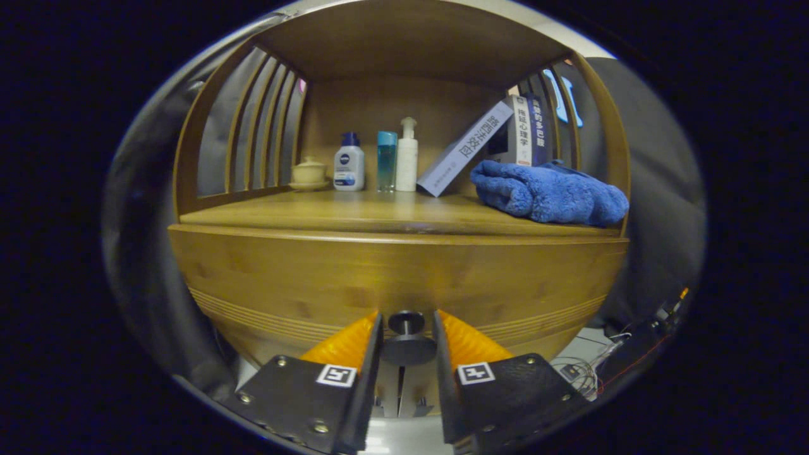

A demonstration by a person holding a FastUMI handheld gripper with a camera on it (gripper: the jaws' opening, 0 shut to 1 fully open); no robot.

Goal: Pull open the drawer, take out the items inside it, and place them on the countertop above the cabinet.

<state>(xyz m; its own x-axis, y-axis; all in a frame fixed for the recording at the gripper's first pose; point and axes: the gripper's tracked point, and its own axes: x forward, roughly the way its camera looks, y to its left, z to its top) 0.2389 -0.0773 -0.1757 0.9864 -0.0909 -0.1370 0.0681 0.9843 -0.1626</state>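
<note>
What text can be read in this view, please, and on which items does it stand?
"拖延心理学": spine of the white upright book.
Leaning box, dark book, blue-capped bottle: print too blurred to read.
Square markers on the gripper: patterns, no words; jaws flank the drawer knob.

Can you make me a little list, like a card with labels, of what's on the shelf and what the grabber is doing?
Hand-held gripper: hand-held gripper with fingers on both sides of the drawer knob; whether they press on it is not clear
Drawer: drawer front looks closed
Countertop: countertop holds everything below
Left: lidded cup
Middle: three bottles in a row
Right: leaning box, upright books, blue towel
</note>
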